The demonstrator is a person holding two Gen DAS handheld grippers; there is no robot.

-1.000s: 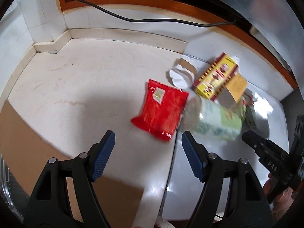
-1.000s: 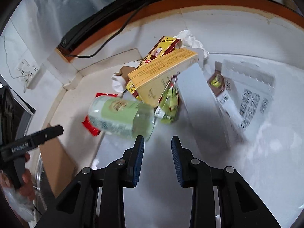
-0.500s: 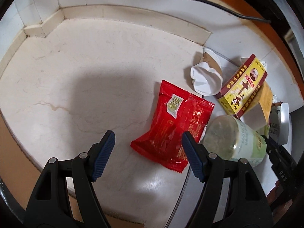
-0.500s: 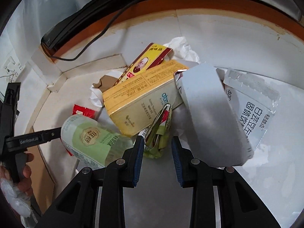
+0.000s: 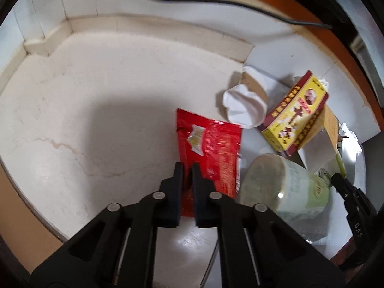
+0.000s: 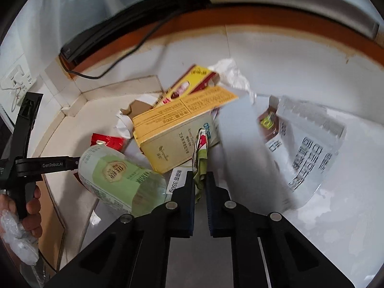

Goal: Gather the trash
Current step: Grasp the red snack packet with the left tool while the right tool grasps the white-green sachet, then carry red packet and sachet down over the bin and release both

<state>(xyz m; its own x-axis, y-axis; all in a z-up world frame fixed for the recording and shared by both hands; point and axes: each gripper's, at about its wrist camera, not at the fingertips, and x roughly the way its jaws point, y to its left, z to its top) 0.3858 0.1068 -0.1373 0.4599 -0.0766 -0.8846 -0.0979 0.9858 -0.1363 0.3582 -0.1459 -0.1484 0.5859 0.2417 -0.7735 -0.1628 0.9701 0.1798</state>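
A red snack packet (image 5: pixel 216 144) lies flat on the pale floor. My left gripper (image 5: pixel 186 168) is closing on the packet's near left edge, and its jaws stand almost together with the foil between them. In the right wrist view my right gripper (image 6: pixel 199 175) is closing on a crumpled green wrapper (image 6: pixel 201 151) that stands up between its pads. That wrapper leans against a yellow carton (image 6: pixel 177 134). The left gripper (image 6: pixel 74 162) shows from the side at the left edge, held by a hand. The tip of the right gripper (image 5: pixel 336 177) shows in the left wrist view.
A green-labelled plastic bottle (image 5: pixel 283 187) lies between the two grippers. Behind it are a red-and-yellow box (image 5: pixel 295 117) and a crushed paper cup (image 5: pixel 244 105). A white printed pouch (image 6: pixel 309 148) lies right. Brown cardboard (image 5: pixel 14 204) and a black cable (image 5: pixel 192 0) border the floor.
The left gripper's wide jaws came down over the red packet and shut on its edge. The right gripper advanced to the green wrapper and its jaws narrowed onto it.
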